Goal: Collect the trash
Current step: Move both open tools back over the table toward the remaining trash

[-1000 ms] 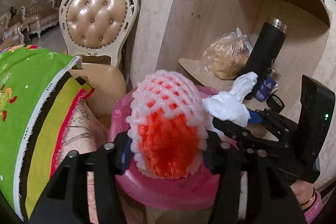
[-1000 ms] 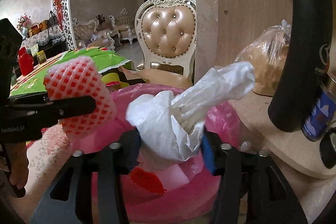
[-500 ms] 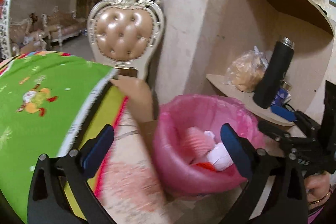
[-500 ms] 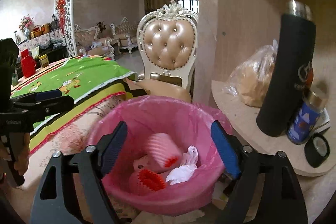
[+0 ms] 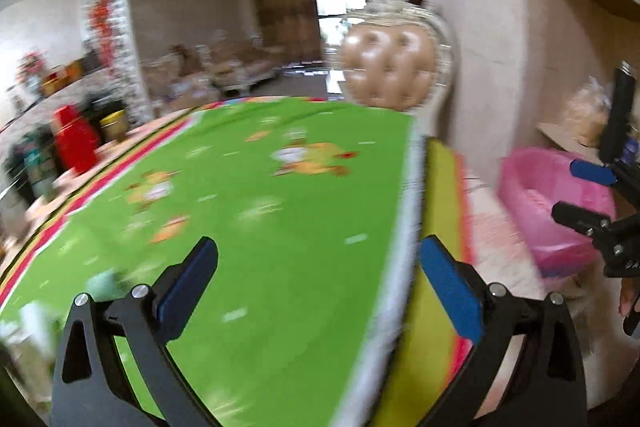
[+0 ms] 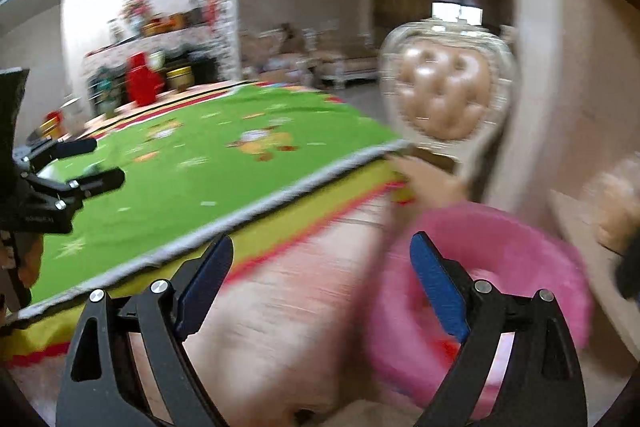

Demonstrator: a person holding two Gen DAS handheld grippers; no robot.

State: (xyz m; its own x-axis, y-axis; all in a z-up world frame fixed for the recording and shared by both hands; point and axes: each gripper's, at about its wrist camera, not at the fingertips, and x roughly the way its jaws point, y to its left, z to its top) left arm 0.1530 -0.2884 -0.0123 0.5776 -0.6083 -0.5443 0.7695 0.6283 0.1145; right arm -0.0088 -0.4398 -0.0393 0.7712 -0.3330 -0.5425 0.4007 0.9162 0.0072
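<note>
The pink-lined trash bin [image 6: 520,259] stands low at the right of the right wrist view, with trash blurred inside; it also shows in the left wrist view [image 5: 540,203] at the right. My left gripper [image 5: 320,279] is open and empty over the green tablecloth [image 5: 260,227]. My right gripper [image 6: 320,279] is open and empty, to the left of the bin. The right gripper shows in the left wrist view [image 5: 588,195], and the left gripper shows in the right wrist view [image 6: 92,163]. Both views are motion-blurred.
A padded chair [image 5: 392,71] stands behind the table's far corner, beside a beige pillar [image 5: 480,47]. Wall shelves [image 5: 568,143] at the right hold a black flask [image 5: 618,119] and a bag. Red and yellow containers [image 5: 76,143] stand at the table's far left.
Both grippers opened and dropped the foam net and the white plastic into the bin. Both then swung left, away from the bin toward the green table.
</note>
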